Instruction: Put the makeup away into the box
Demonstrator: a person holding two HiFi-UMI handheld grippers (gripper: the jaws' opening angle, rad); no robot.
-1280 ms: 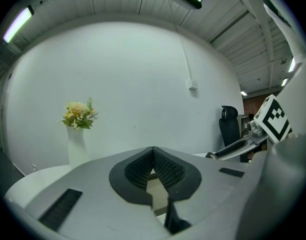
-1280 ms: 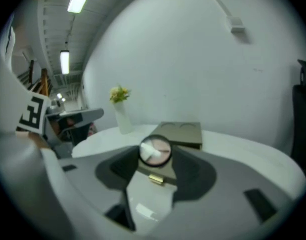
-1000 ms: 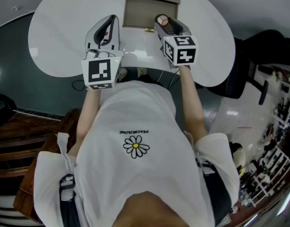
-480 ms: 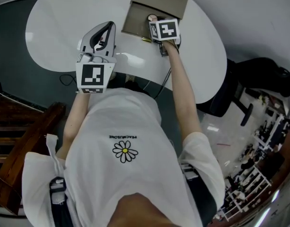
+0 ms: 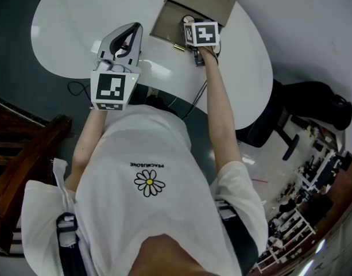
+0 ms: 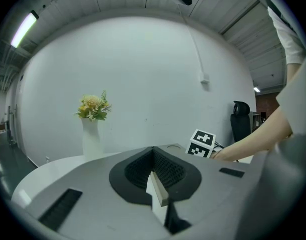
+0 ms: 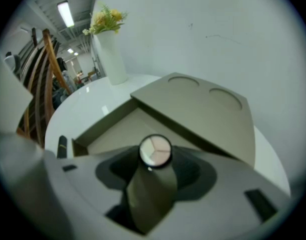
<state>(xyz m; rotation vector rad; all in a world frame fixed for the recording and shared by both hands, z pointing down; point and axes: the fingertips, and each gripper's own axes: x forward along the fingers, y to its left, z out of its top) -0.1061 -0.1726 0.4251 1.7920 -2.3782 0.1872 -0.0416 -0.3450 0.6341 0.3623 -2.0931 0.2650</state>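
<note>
A round makeup compact (image 7: 154, 150) with a black rim and three pale shades is clamped between the jaws of my right gripper (image 7: 153, 161). That gripper (image 5: 190, 22) points steeply down over the open tray (image 7: 124, 129) of the olive box (image 5: 171, 23). The box's lid (image 7: 202, 104), with two round recesses, lies open behind the tray. My left gripper (image 5: 130, 36) hovers over the white table (image 5: 66, 33), left of the box. Its jaws (image 6: 153, 156) are together with nothing in them. The right gripper's marker cube (image 6: 201, 143) shows in the left gripper view.
A small dark stick-shaped item (image 7: 62, 146) lies on the table by the box's near corner (image 5: 178, 48). At the table's far side stands a white vase with flowers (image 7: 110, 49). A black office chair (image 5: 313, 105) stands on the floor to the right.
My right gripper has gone forward and down with the compact, from the table's near edge to above the box's open tray. The left gripper has barely moved.
</note>
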